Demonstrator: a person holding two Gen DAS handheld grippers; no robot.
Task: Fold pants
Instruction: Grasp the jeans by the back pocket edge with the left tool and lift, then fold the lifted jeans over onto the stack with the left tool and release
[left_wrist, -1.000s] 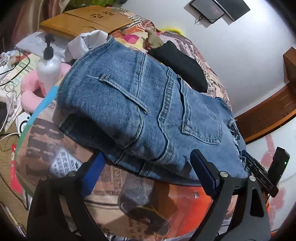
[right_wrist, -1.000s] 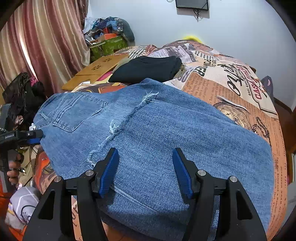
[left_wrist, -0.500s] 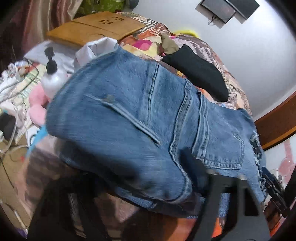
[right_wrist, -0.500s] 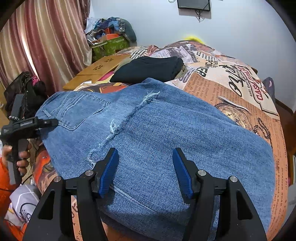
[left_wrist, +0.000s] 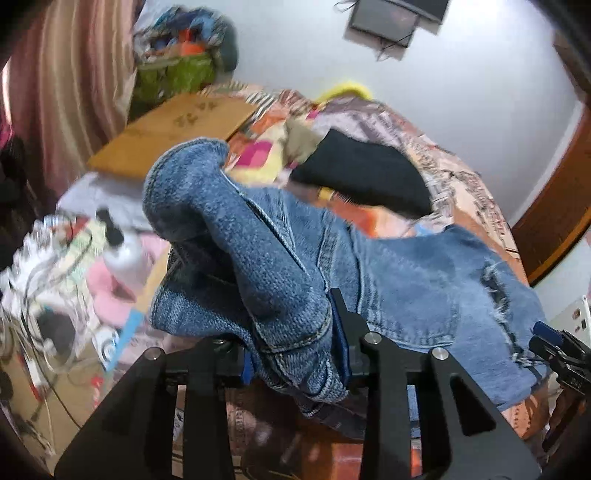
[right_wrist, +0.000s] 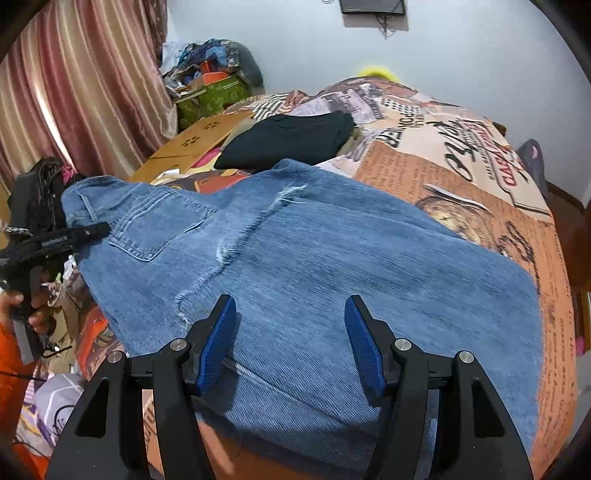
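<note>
Left gripper (left_wrist: 295, 354) pinches jeans (left_wrist: 406, 280) waistband (right gripper (right_wrist: 291, 343) spread).

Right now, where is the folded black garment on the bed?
In the right wrist view the folded black garment lies on the printed bedspread, behind the far edge of the blue jeans and right of the wooden board.

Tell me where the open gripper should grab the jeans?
Best guess: the near folded edge of the jeans, right below the right gripper. Its fingers stand open above that edge, so come straight down from the near side. The layers are stacked there, and the left gripper already pinches the waistband end.
</note>
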